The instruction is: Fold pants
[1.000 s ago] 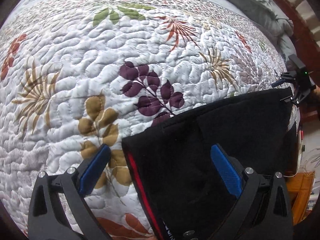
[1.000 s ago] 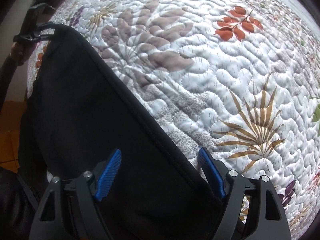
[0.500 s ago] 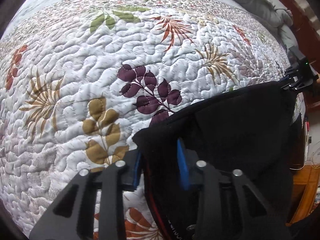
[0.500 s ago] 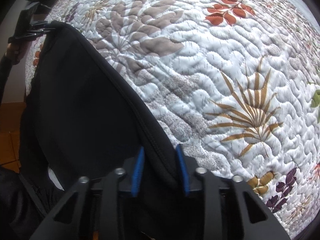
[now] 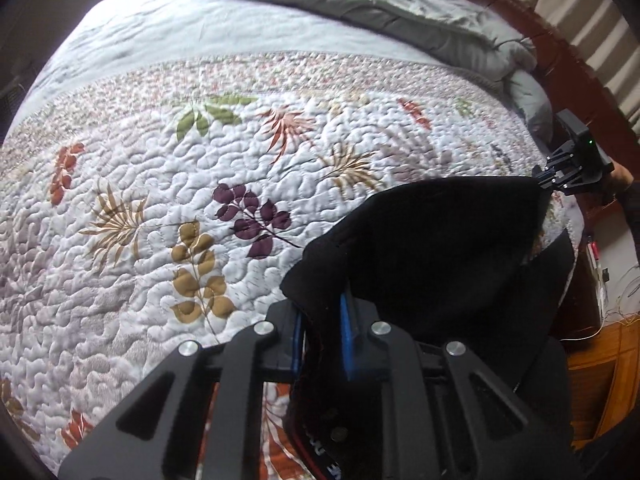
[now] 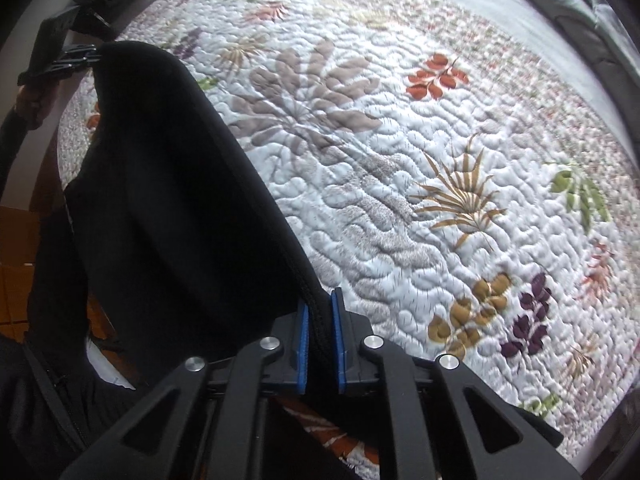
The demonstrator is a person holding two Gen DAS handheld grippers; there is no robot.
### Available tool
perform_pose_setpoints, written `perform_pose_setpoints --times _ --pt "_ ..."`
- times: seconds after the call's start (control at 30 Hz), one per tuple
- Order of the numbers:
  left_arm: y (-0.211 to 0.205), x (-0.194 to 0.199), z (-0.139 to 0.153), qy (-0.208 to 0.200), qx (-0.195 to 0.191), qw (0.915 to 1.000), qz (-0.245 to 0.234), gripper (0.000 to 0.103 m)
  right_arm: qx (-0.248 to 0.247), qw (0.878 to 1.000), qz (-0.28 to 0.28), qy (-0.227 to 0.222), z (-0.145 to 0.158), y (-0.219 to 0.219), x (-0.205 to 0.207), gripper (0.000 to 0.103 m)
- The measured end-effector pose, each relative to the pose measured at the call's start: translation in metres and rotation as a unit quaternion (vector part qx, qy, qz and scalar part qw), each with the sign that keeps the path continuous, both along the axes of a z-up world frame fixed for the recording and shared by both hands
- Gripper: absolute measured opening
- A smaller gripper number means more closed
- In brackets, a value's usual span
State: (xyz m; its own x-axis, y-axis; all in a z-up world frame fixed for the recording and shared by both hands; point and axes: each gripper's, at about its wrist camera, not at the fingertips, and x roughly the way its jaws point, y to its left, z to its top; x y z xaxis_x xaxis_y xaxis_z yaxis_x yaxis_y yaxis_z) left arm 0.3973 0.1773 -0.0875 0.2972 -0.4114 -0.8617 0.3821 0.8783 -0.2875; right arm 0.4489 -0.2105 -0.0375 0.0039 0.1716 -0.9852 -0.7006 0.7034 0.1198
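Black pants [image 5: 436,248] with a red side stripe hang stretched between my two grippers above the near edge of the bed. My left gripper [image 5: 322,328] is shut on one corner of the pants. My right gripper [image 6: 320,336] is shut on the other corner, along a thick seam. In the right wrist view the pants [image 6: 168,200] sag in a dark sheet to the left of the gripper. Each gripper shows small in the other's view, the right gripper [image 5: 560,178] at far right and the left gripper [image 6: 76,58] at top left.
A white quilt [image 5: 200,184] with leaf prints covers the bed and also fills the right wrist view [image 6: 440,160]. A grey-green duvet [image 5: 360,4] is bunched at the far end. A wooden headboard [image 5: 532,28] and orange wooden floor [image 5: 600,380] lie to the right.
Both grippers went from open around the pants' edge to shut on it. They have since lifted and pulled back, raising the cloth off the quilt.
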Motion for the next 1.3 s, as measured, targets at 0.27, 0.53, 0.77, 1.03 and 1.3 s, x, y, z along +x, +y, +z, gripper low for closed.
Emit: perform_pose_setpoints --times 0.27,0.53,0.77,1.03,1.3 --pt "0.005 -0.076 0.037 -0.065 -0.034 0.9973 -0.001 0.013 -0.01 0.995 -0.006 -0.095 0.04 0.013 -0.093 0.009" --pt "0.018 -0.148 0.034 -0.085 -0.061 0.9946 -0.002 0.013 -0.013 0.983 -0.033 -0.178 0.03 0.024 -0.186 0.009" --pt "0.033 -0.198 0.004 -0.078 -0.088 0.9931 0.007 0.013 -0.029 0.973 -0.067 -0.218 -0.005 0.029 -0.251 0.009" --pt "0.028 -0.245 -0.048 -0.061 -0.053 0.9968 -0.004 0.014 -0.075 0.969 -0.079 -0.223 -0.064 0.044 -0.302 0.009" --pt "0.015 -0.272 -0.076 -0.052 0.067 0.9951 -0.05 0.014 -0.127 0.963 -0.046 -0.231 -0.09 0.063 -0.315 0.009"
